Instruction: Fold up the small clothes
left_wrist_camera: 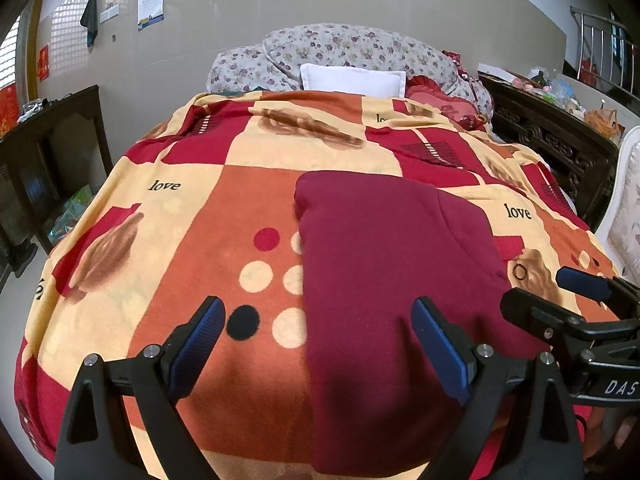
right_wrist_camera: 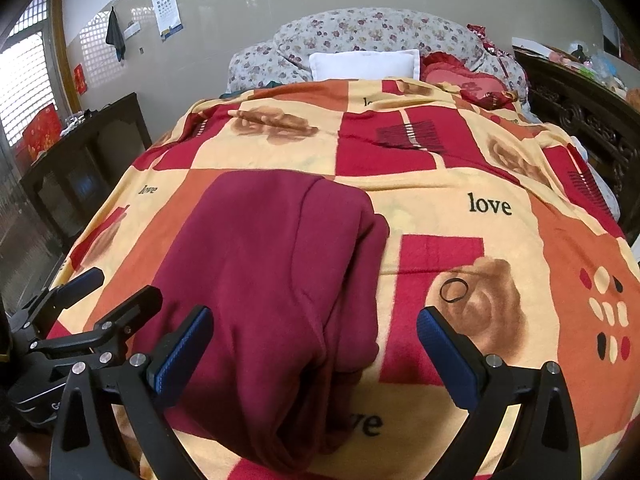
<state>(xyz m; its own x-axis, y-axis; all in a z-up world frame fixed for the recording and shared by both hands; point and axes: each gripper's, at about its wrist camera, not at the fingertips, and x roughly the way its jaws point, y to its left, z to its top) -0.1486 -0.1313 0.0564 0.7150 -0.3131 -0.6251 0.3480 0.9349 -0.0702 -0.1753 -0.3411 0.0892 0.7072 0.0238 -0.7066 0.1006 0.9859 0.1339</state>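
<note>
Your maroon fleece garment [left_wrist_camera: 400,300] lies folded into a thick, soft rectangle with rounded corners on the fuzzy patchwork blanket [left_wrist_camera: 168,240] covering the bed. Your left gripper [left_wrist_camera: 318,344] and right gripper [right_wrist_camera: 316,354] hover at its near end, ribbed blue pads spread wide, holding nothing. A thin black hair tie [right_wrist_camera: 454,290] rests on the blanket just beside it.
</note>
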